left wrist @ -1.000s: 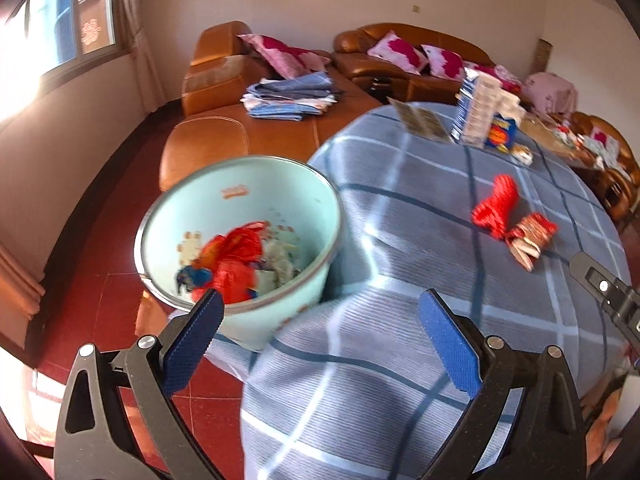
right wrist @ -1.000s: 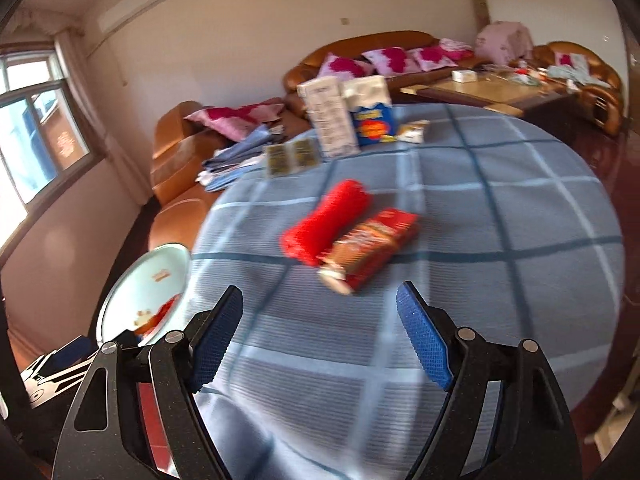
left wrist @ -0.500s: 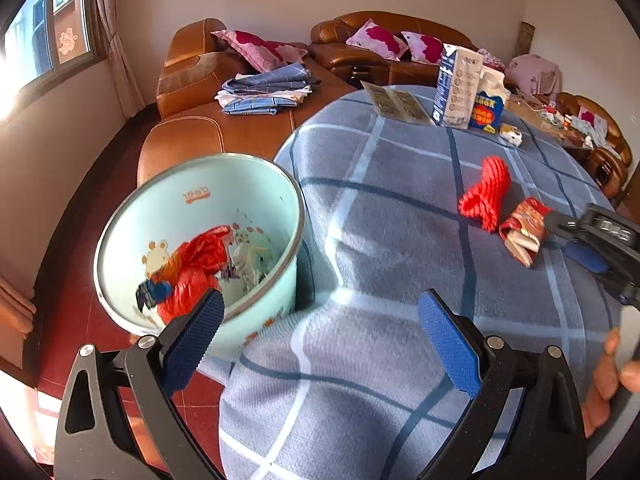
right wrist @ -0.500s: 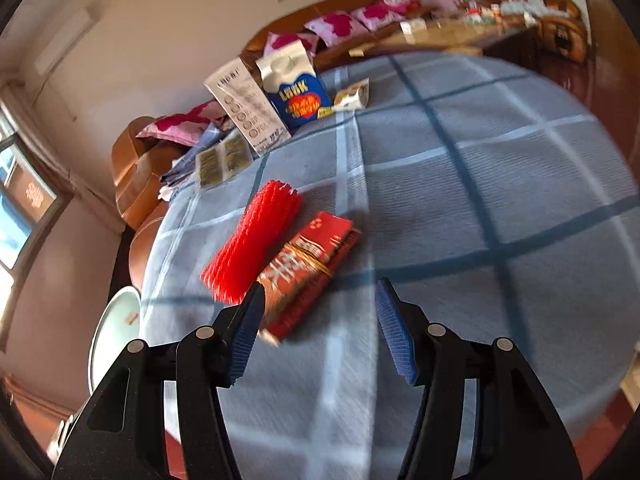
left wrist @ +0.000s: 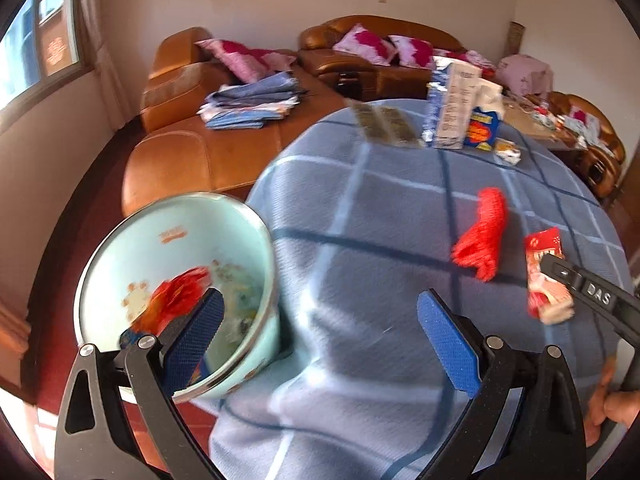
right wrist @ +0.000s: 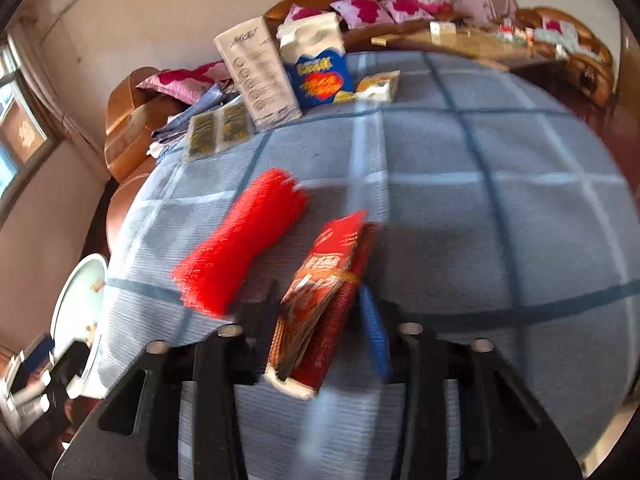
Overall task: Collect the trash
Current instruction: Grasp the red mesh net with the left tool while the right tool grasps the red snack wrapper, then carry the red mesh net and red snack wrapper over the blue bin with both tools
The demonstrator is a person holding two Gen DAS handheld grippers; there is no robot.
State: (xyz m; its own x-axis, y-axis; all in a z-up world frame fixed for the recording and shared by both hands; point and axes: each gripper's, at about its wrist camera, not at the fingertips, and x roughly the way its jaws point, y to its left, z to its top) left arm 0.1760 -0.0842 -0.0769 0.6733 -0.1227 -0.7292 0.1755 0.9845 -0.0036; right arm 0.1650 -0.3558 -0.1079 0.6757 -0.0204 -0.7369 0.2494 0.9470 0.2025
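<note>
A red snack packet [right wrist: 320,280] lies on the blue checked tablecloth [right wrist: 480,200], tipped up on its edge. My right gripper [right wrist: 316,300] has it between its jaws, which are closing, and the pads touch its sides. A red mesh net [right wrist: 240,240] lies just left of the packet. In the left wrist view the packet [left wrist: 544,276] and the net [left wrist: 482,236] sit at the right. My left gripper [left wrist: 320,300] is open with nothing in it, at the table's near edge. To its left is a pale green bin [left wrist: 224,232] holding red wrappers.
Cartons [right wrist: 260,76] and a blue snack bag [right wrist: 320,80] stand at the table's far side, with flat sachets [right wrist: 218,128] beside them. Brown leather sofas [left wrist: 192,156] with folded cloth [left wrist: 248,104] lie beyond the bin. A person's hand [left wrist: 612,408] grips the right tool's handle.
My right gripper moved forward over the red snack packet and its jaws narrowed onto it, tipping it up. The left gripper slid sideways, so the bin sits lower left in its view.
</note>
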